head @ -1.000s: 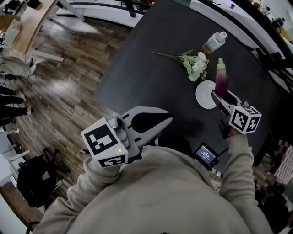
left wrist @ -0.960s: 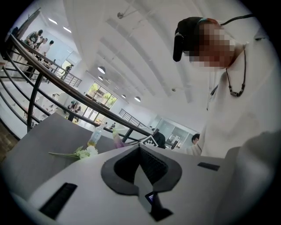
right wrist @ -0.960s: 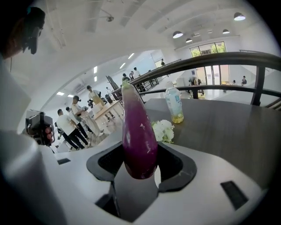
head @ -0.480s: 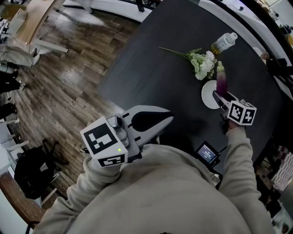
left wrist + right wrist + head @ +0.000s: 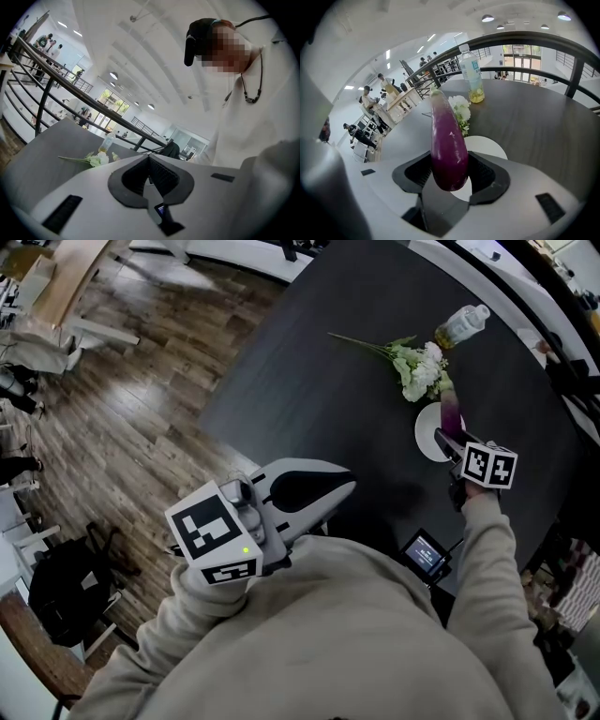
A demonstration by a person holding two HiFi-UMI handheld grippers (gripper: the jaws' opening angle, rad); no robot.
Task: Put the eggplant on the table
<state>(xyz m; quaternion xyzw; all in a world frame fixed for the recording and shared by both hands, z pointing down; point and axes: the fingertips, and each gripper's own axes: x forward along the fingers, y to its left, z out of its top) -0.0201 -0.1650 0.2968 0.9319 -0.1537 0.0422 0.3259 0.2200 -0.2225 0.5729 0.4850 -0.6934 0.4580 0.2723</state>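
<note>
My right gripper (image 5: 449,176) is shut on the thick end of a purple eggplant (image 5: 447,145), which points away from me above a white plate (image 5: 487,143). In the head view the eggplant (image 5: 452,411) hangs over the plate (image 5: 425,434) on the dark table (image 5: 328,381), with the right gripper (image 5: 450,434) just behind it. My left gripper (image 5: 343,489) is held close to my body at the table's near edge, its jaws together and nothing between them, as the left gripper view (image 5: 150,174) also shows.
A bunch of white flowers (image 5: 415,367) and a plastic bottle (image 5: 461,326) lie beyond the plate. A small device with a lit screen (image 5: 426,554) sits by my right forearm. A wooden floor is at the left, a railing behind the table.
The right gripper has sunk toward the plate with the eggplant still in its jaws. The left gripper has kept still.
</note>
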